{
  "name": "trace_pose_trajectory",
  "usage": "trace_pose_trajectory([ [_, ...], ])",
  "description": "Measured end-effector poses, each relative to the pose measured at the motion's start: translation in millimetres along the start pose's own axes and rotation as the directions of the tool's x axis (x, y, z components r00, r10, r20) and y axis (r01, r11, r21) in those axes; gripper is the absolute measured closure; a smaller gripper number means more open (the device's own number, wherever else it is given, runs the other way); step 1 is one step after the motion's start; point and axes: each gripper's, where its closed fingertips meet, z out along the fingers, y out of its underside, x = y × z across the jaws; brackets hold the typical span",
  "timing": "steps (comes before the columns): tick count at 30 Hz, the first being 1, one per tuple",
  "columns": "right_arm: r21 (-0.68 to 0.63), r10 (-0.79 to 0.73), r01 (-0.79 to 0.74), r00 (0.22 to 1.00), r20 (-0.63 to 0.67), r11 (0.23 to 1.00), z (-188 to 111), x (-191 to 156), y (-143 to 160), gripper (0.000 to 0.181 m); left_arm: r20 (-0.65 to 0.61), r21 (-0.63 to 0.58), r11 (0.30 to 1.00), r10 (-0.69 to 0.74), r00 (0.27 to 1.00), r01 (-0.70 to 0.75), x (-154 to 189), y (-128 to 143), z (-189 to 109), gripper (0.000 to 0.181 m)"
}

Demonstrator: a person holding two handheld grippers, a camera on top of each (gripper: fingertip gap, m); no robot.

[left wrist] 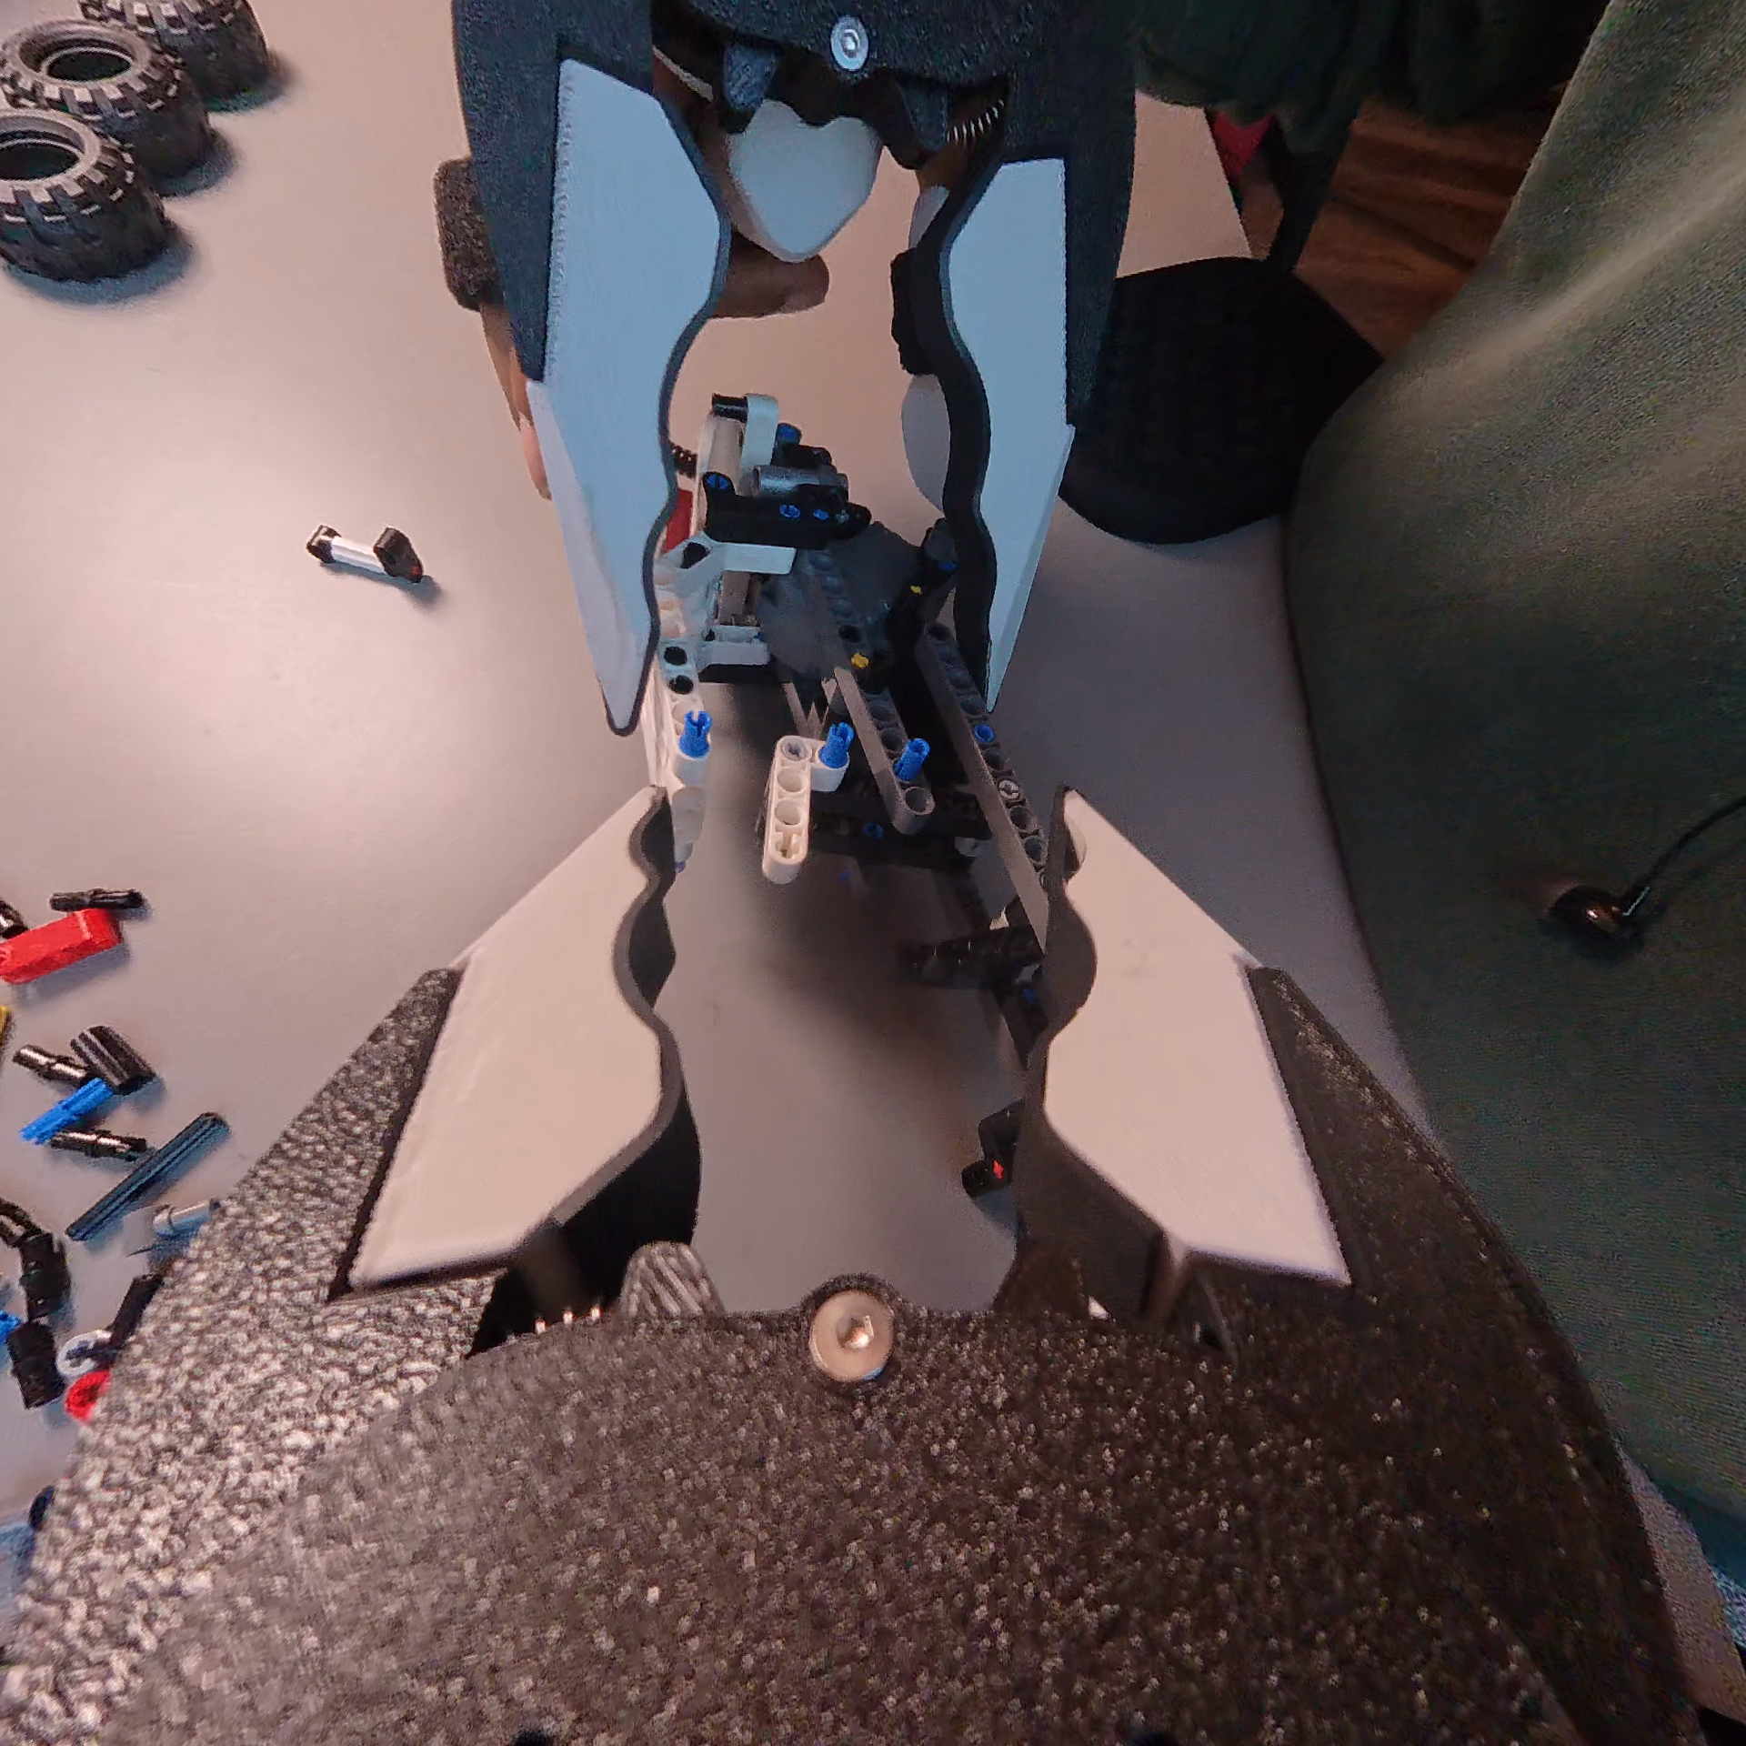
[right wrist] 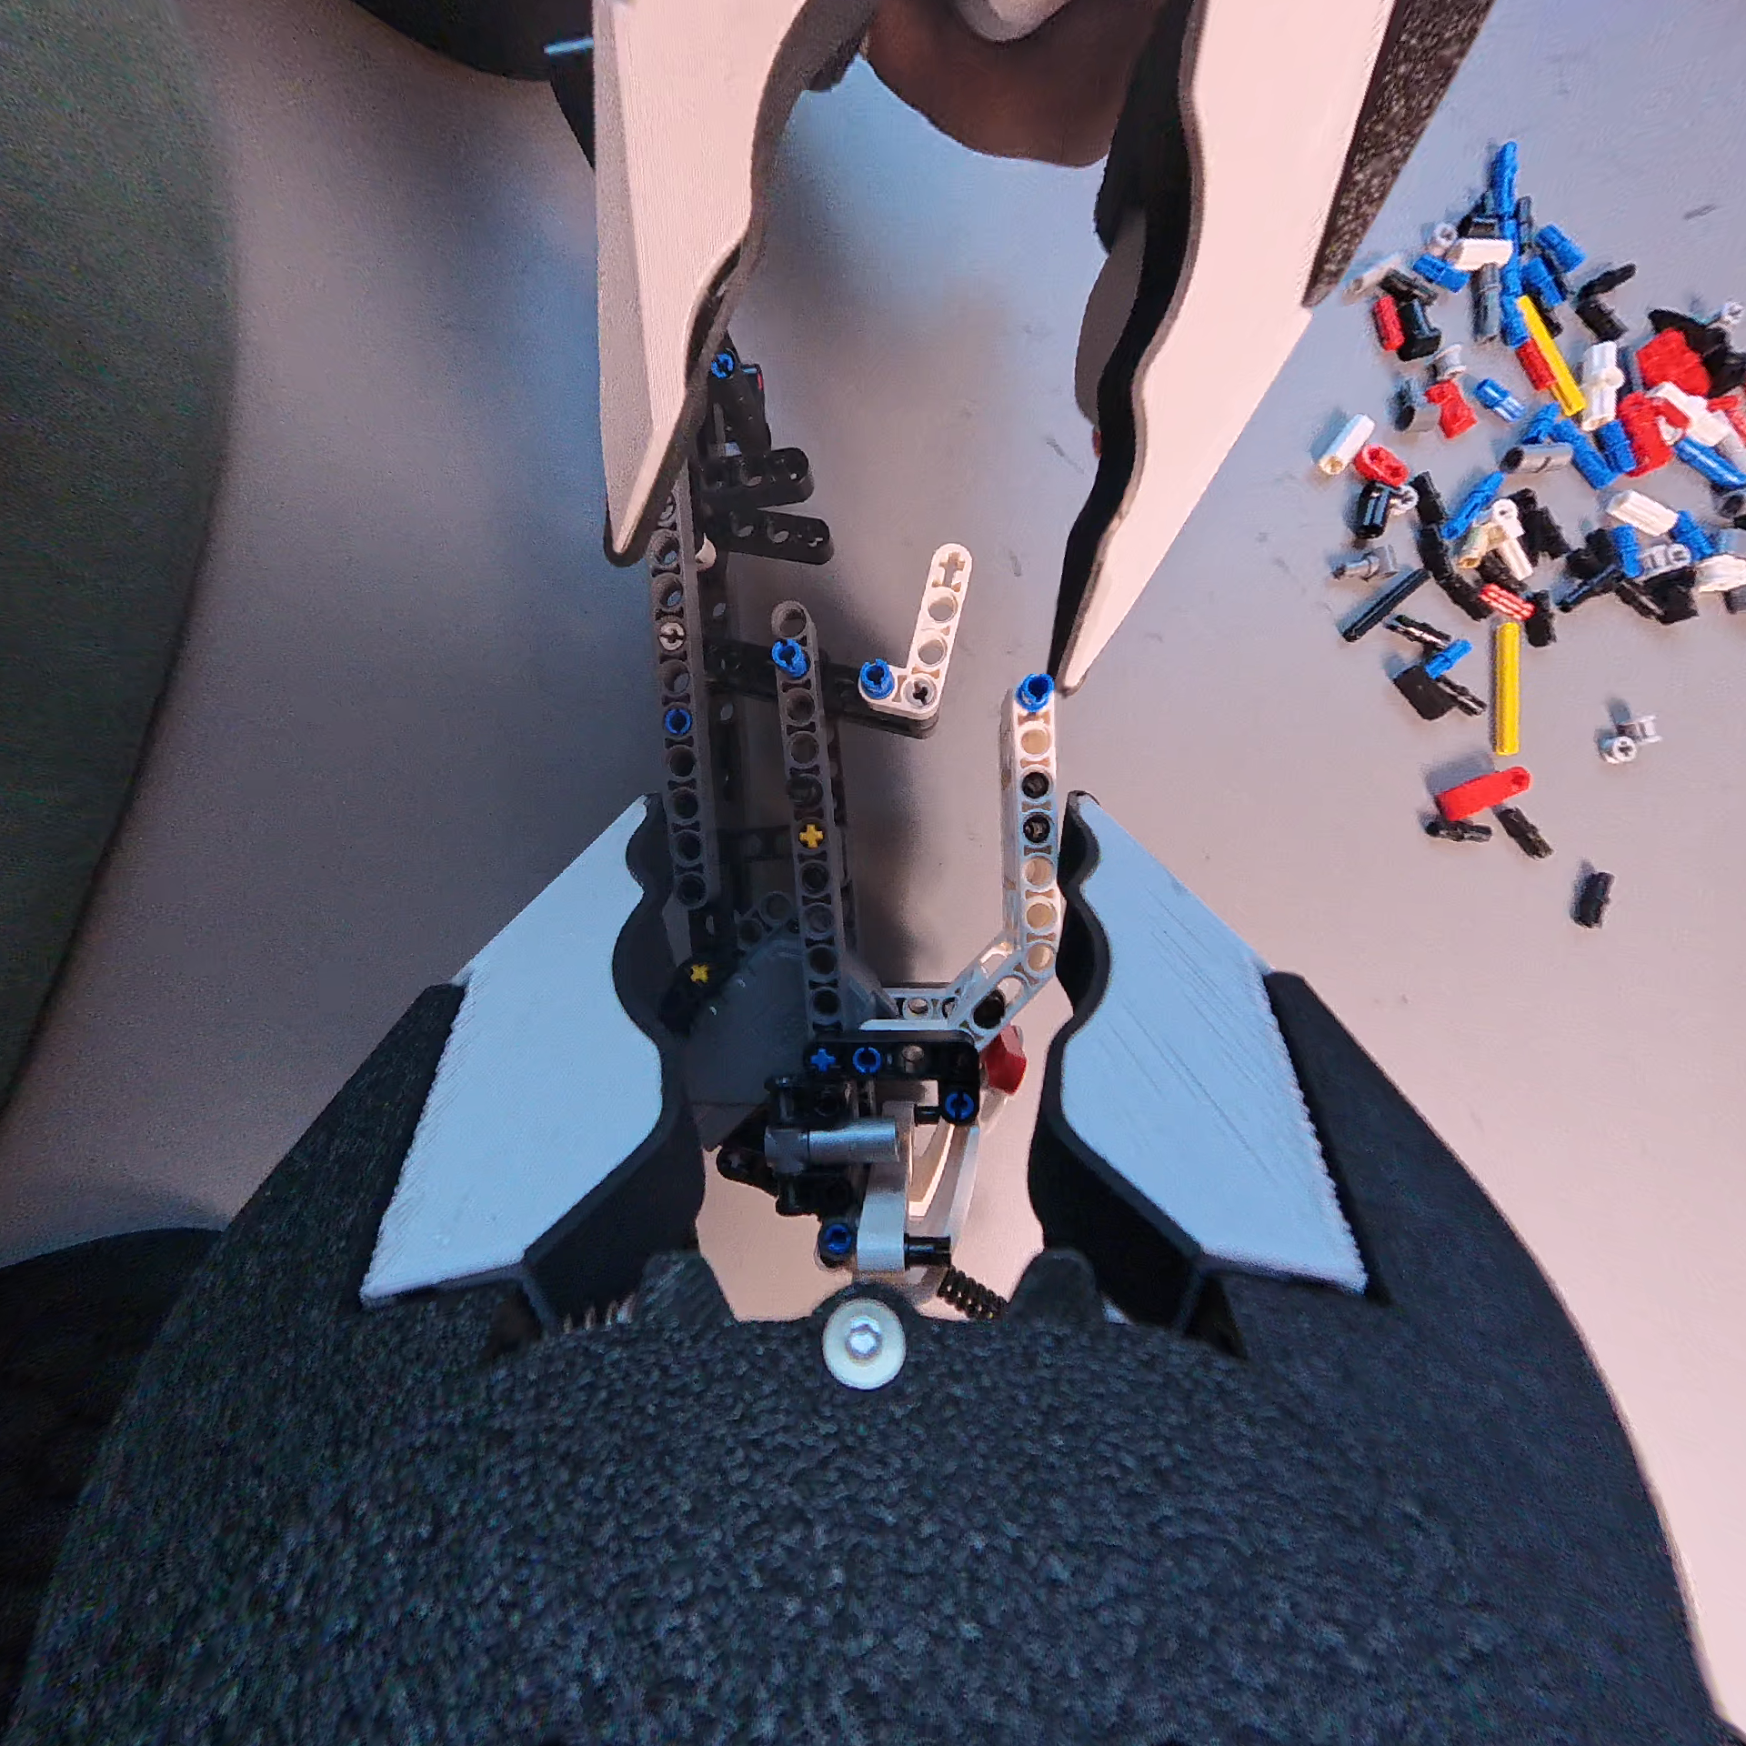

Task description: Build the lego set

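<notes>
The half-built lego frame (right wrist: 813, 850) lies on the grey table (left wrist: 283, 661) between two facing tools; the right gripper (right wrist: 855, 831) clamps its near end, the left gripper (left wrist: 855, 822) straddles the far end, grip uncertain; loose pieces (right wrist: 1549, 453) lie nearby.

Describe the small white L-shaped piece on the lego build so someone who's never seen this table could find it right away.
Start at the long lego frame lying between the two tools. Among its dark beams, near the middle, sits the white L-shaped piece, apart from the longer bent white beam at the frame's edge. It alone is short and right-angled, with a blue pin at its corner.
</notes>
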Motion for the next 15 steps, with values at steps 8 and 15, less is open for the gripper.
trace_pose_trajectory([
  [8,-0.006,-0.060,0.060,0.998,-0.009,0.998,-1,-5,0,0.102,0.008,-0.013,0.999,-0.030,1.000,0.030,9,2,-3,0.099],
  [15,0.026,-0.094,0.094,0.995,-0.012,0.995,-2,-11,-2,0.103,-0.070,0.002,0.998,-0.066,0.995,0.066,18,-3,3,0.090],
])
